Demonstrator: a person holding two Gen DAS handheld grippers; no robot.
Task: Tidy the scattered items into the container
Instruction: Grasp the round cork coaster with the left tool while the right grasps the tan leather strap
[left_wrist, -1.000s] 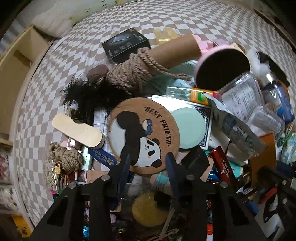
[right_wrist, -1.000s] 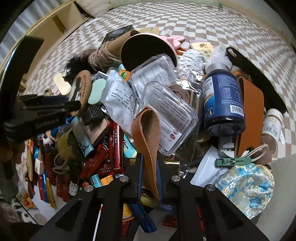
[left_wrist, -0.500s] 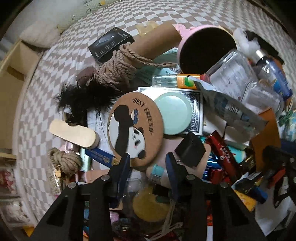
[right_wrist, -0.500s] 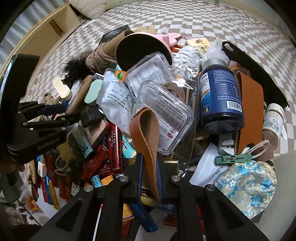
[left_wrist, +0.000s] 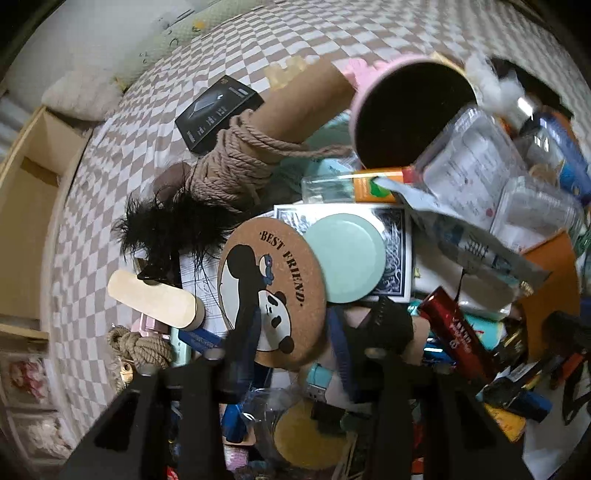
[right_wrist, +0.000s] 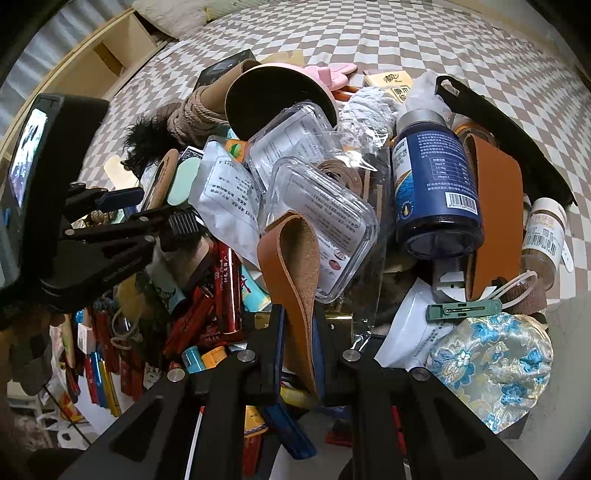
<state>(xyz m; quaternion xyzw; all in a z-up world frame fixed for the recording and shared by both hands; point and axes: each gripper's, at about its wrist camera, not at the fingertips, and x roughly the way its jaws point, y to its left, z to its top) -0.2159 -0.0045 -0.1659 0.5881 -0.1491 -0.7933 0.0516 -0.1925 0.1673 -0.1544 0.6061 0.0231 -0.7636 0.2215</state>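
Left gripper (left_wrist: 295, 325) of mine hangs with its jaws parted over the near edge of the heap, nothing between them yet. Straddled in that gap is the lower rim of the cork coaster (left_wrist: 271, 291), the round one with the panda and "BEST FRIEND" on it. It lies almost flat, just ahead of my fingertips and a little to the left finger's side, overlapping the mint-green disc (left_wrist: 345, 256) on its far right and the black feather tuft (left_wrist: 166, 229) on its far left. Being round, it has no long axis to line up with; what matters, I judge, is getting one finger under its thin edge, so I'd need to tip the wrist down and slide in low rather than drop from above.

Right gripper (right_wrist: 297, 325) is clamped on the tan leather strap (right_wrist: 295, 266), whose loop stands up between the fingers and runs straight away from me, leaning on the clear plastic box (right_wrist: 325, 218). From that side, the left gripper (right_wrist: 147, 206) is plainly the nearer one to the coaster.

I can't make out any container in either view, so where these go is unclear.
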